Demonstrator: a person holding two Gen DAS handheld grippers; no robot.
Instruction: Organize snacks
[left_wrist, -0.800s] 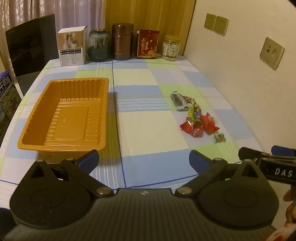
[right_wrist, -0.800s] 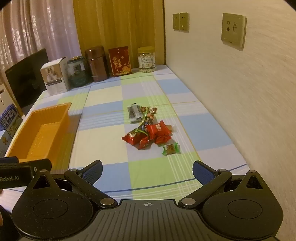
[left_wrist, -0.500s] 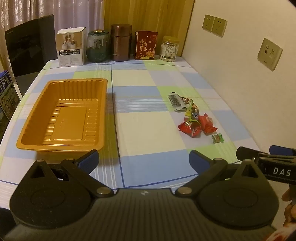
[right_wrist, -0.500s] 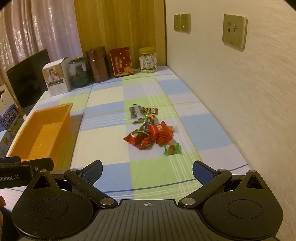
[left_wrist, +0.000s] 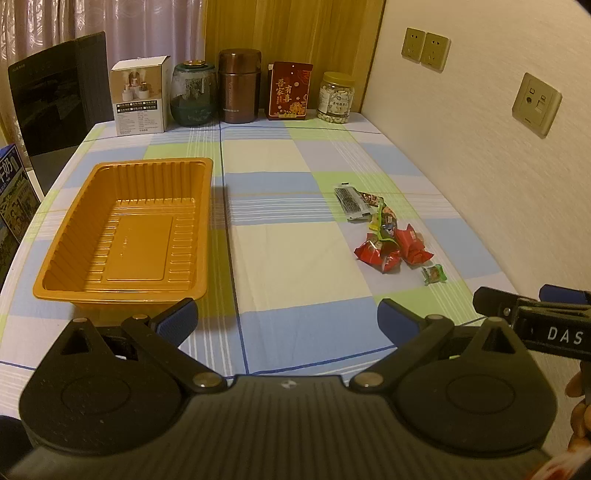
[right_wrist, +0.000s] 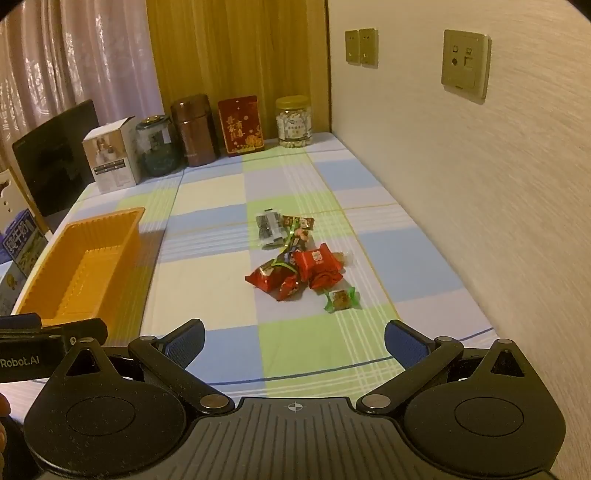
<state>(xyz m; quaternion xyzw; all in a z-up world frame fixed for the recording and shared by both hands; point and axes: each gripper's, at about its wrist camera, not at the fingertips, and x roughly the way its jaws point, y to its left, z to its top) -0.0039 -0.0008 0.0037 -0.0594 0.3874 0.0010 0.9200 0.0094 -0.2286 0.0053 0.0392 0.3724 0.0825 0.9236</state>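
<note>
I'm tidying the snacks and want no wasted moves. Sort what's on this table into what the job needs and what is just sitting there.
Needed for the job:
- snack pile, loose on the cloth
- green-wrapped candy, apart from the pile
- orange tray, nothing in it yet

Just sitting there, along the far edge:
- white box
- glass jar
- brown canister
- red packet
- pill jar

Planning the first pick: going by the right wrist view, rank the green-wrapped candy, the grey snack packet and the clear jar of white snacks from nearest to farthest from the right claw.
1. Green-wrapped candy: just ahead of the open right claw, slightly right.
2. Grey snack packet: far end of the snack pile, mid-table.
3. Clear jar of white snacks: back edge of the table, by the wall corner.
</note>
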